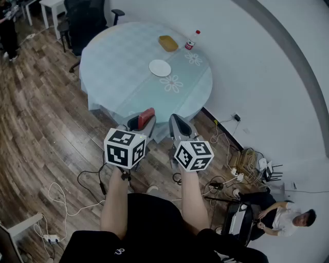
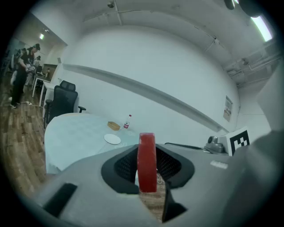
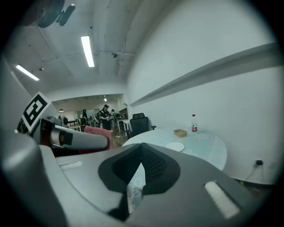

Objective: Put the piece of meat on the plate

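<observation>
An open-plan office or lab workroom is shown. A wood-look floor [image 1: 36,128] is strewn with cables [image 1: 64,200] and a power strip [image 1: 50,238]. Black office chairs [image 1: 85,20] and a white desk [image 1: 51,6] are set beyond the far edge of a round, cloth-covered table [image 1: 118,67]. Tube lights [image 3: 87,51] are fixed to a bare ceiling [image 3: 111,26], and people [image 3: 104,116] are seen standing farther back in the room.

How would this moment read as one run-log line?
left hand-held gripper: shut on piece of meat | right hand-held gripper: shut, empty | plate: bare, on table ahead | status: not yet placed
</observation>
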Demonstrator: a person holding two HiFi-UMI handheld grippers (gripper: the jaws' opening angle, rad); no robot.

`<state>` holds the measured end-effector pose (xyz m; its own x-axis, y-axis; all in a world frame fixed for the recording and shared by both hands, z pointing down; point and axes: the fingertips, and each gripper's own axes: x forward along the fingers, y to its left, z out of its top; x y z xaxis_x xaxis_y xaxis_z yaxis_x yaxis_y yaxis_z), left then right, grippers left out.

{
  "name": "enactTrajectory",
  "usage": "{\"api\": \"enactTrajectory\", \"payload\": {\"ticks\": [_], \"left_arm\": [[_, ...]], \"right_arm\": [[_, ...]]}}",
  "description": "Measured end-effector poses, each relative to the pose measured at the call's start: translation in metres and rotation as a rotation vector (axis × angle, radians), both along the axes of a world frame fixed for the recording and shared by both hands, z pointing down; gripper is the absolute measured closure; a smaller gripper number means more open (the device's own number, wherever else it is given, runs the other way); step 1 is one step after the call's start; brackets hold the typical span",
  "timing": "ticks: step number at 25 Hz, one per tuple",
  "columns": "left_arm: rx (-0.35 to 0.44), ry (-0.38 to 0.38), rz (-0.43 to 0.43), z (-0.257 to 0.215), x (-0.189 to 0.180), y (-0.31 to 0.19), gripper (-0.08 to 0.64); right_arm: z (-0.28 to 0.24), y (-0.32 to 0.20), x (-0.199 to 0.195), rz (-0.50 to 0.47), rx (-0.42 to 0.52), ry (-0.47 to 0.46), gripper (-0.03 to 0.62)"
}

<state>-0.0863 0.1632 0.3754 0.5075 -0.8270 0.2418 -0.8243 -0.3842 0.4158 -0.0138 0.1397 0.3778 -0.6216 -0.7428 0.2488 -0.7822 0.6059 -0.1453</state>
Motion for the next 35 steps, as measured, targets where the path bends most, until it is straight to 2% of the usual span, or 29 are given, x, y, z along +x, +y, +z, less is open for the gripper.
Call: {"api": "enactTrajectory", "payload": {"ticks": [3, 8, 12, 15, 25, 29, 35], "left_arm": [[-0.009, 0.007, -0.004, 0.006, -0.007, -0.002, 0.465], [-0.013, 0.021, -0.004, 0.011, -0.014, -0.005, 0.465], [0.002, 0.037, 0.001, 0.007, -0.014, -0.013, 0.465], [0.013, 0.042, 0.011, 0.004, -0.014, -0.018, 0.465], [0.002, 0.050, 0.049, 0.008, -0.001, -0.043, 0.465], [-0.042, 0.050, 0.058, 0.028, 0.010, -0.074, 0.465], [-0.092, 0.015, 0.058, 0.052, 0.017, -0.150, 0.465]], "right_arm": [[0.010, 0.000, -0.007, -0.001, -0.001, 0.034, 0.586], [0.014, -0.001, -0.014, -0.003, -0.002, 0.041, 0.586], [0.005, -0.007, -0.008, 0.035, 0.029, 0.001, 0.586], [0.009, -0.010, -0.005, 0.050, 0.023, 0.030, 0.586], [0.018, -0.026, 0.011, 0.075, -0.001, 0.029, 0.586], [0.037, -0.056, 0.028, 0.090, -0.040, 0.030, 0.586], [0.063, -0.138, 0.035, 0.095, -0.089, -0.002, 0.586]]}}
